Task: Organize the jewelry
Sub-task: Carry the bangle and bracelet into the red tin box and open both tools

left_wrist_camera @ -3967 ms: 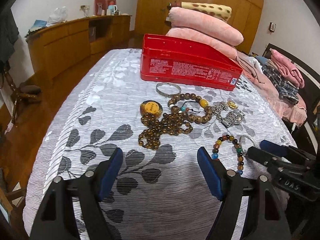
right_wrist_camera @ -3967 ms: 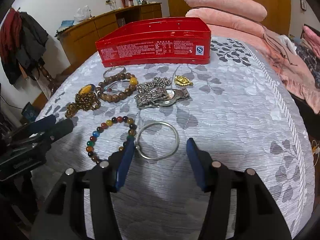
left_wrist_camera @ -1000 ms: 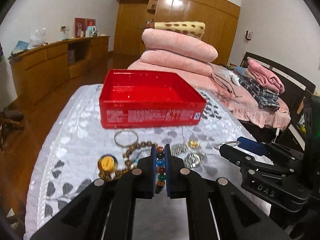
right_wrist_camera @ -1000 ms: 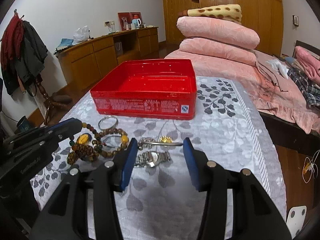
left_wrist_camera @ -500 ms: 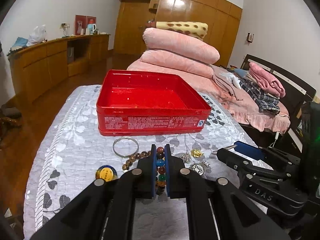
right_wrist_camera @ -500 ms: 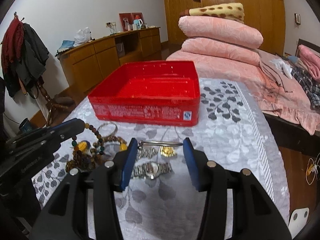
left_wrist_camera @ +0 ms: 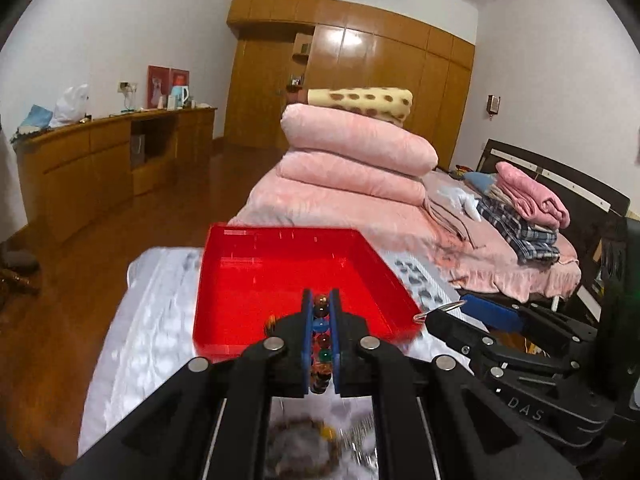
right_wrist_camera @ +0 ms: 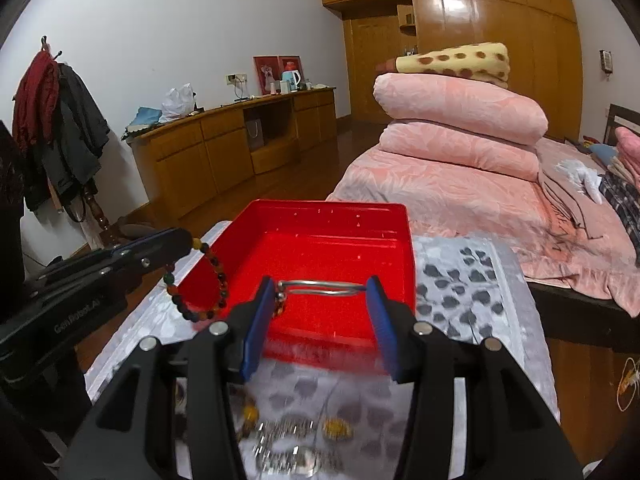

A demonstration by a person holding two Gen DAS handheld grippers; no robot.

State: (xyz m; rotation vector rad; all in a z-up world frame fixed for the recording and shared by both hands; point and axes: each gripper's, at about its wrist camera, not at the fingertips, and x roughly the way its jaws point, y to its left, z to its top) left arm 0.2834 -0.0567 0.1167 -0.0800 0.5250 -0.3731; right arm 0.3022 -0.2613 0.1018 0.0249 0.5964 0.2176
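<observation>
You are carrying a beaded bracelet [left_wrist_camera: 321, 334] clenched in the left gripper [left_wrist_camera: 320, 320] and a silver bangle [right_wrist_camera: 320, 285] grasped crosswise in the right gripper [right_wrist_camera: 321, 300], with the red tin [right_wrist_camera: 320, 240] lying just ahead of and below both.

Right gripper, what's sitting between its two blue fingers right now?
In the right wrist view, a silver bangle spans the gap of the right gripper, held over the red tin.

Both grippers [left_wrist_camera: 321, 334] [right_wrist_camera: 320, 320] are black plastic with blue finger pads [right_wrist_camera: 256, 330], round silver screws [left_wrist_camera: 274, 344] and white lettering.
</observation>
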